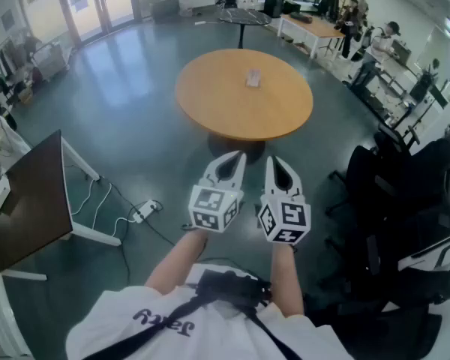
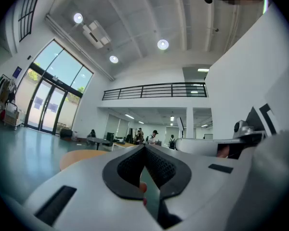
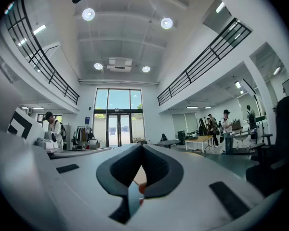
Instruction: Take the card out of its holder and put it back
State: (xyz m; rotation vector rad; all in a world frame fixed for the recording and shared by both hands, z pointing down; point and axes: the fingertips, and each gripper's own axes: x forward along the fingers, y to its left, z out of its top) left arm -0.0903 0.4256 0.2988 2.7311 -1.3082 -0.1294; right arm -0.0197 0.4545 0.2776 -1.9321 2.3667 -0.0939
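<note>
Head view: left gripper (image 1: 236, 158) and right gripper (image 1: 273, 161) hung side by side, level, well short of the round worktop (image 1: 210, 103), where the card holder (image 1: 253, 77) sat near the middle; an approach stance, I'd say. Left gripper view: fingers (image 2: 130, 168) closed tight, nothing between. Right gripper view: same, closed and empty, nothing in reach yet.

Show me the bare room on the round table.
The round wooden table is bare all around the small pale card holder near its middle, widest toward the near rim. Black office chairs crowd the floor at right.
</note>
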